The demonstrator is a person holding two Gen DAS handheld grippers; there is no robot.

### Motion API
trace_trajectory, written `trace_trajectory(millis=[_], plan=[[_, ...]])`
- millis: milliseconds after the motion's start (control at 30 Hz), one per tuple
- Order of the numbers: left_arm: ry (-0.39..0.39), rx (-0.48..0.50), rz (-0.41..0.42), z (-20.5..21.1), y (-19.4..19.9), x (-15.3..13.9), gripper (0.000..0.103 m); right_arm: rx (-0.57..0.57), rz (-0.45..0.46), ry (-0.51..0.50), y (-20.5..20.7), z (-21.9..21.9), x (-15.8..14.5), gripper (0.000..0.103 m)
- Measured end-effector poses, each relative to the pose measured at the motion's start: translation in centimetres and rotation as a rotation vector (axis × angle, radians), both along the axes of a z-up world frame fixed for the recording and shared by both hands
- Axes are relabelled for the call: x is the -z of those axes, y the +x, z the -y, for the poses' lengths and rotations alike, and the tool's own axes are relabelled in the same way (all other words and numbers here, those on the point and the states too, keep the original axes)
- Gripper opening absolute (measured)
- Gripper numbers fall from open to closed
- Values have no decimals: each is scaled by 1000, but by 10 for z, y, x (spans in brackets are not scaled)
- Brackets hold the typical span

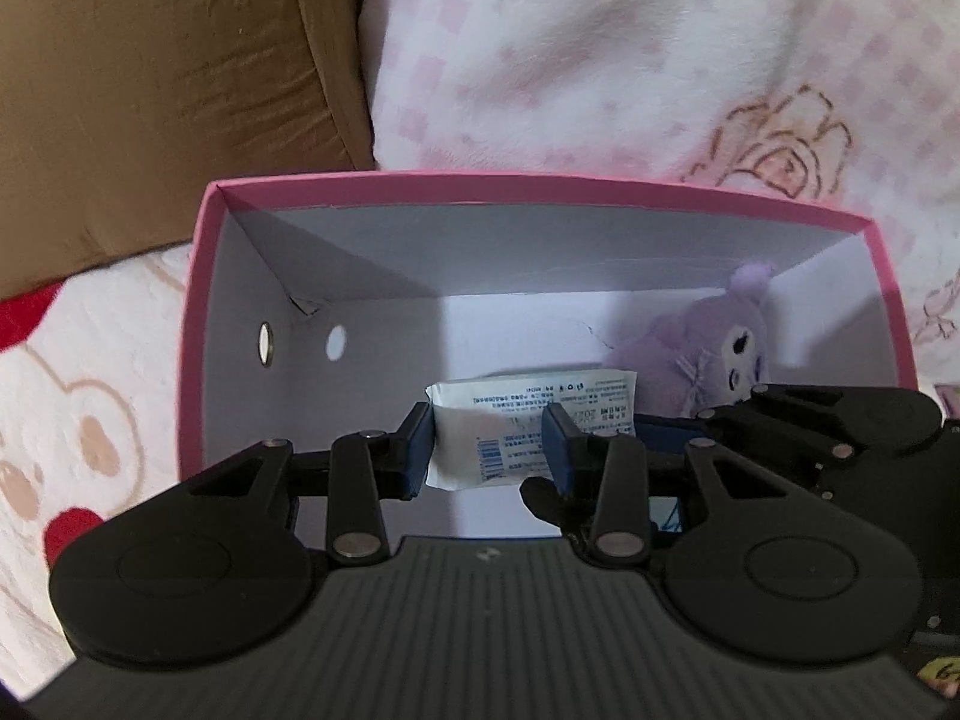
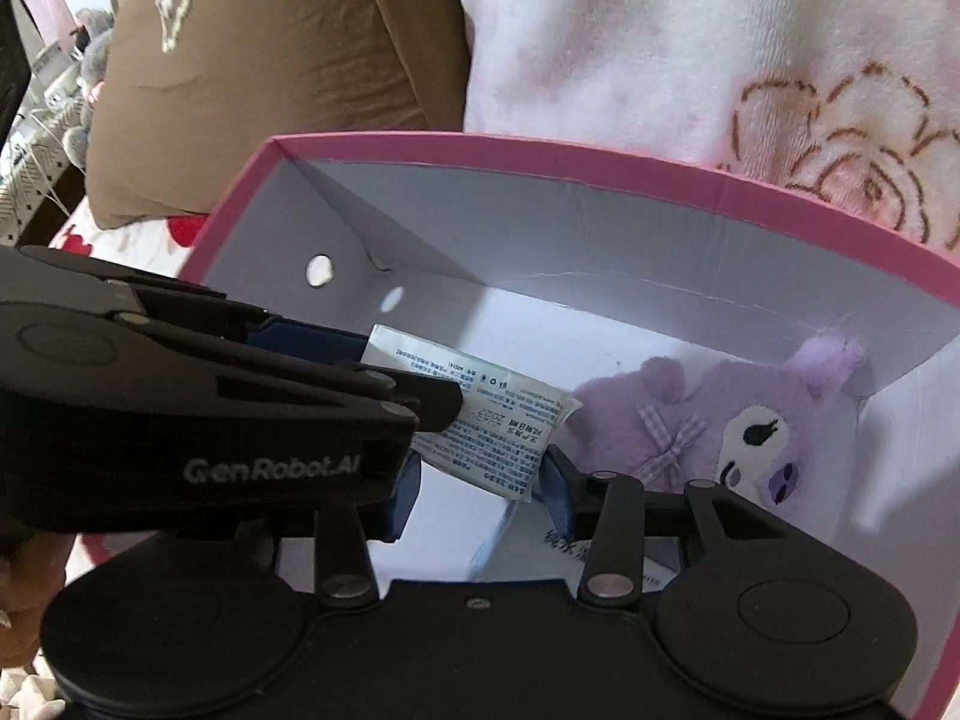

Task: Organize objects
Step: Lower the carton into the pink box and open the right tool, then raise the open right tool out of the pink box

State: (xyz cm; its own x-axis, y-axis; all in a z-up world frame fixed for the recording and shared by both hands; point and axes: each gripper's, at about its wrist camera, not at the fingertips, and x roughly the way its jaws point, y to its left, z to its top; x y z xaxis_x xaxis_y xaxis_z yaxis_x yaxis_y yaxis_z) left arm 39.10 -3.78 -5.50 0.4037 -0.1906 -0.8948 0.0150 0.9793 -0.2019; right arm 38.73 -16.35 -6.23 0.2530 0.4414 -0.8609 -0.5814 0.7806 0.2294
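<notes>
While held over pink box [image 1: 204, 276], white printed packet [image 1: 480, 438] clamped by left gripper [image 1: 489, 447]; right gripper [image 2: 477, 480] also pinching it.

Left hand-held gripper [image 1: 489, 450] clamping white packet [image 1: 498, 420], pink box [image 1: 510, 186], purple plush [image 1: 708, 354]

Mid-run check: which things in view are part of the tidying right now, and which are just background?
In the job:
- white printed packet, gripped by the left gripper over the box
- pink box
- purple plush toy, lying inside the box
- right gripper, at the packet's lower edge; grip unclear

Just lying about:
- brown pillow
- pink patterned blanket
</notes>
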Motion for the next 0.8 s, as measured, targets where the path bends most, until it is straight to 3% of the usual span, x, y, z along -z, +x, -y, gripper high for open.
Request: trace_trajectory(millis=[400, 500, 800], plan=[[-50, -34, 5, 3, 8, 20, 28, 62, -64, -80, 20, 1, 14, 48], [-24, -33, 26, 8, 6, 21, 28, 83, -70, -90, 22, 3, 15, 48], [-14, -60, 84, -2, -14, -2, 28, 34, -65, -17, -6, 26, -16, 54]])
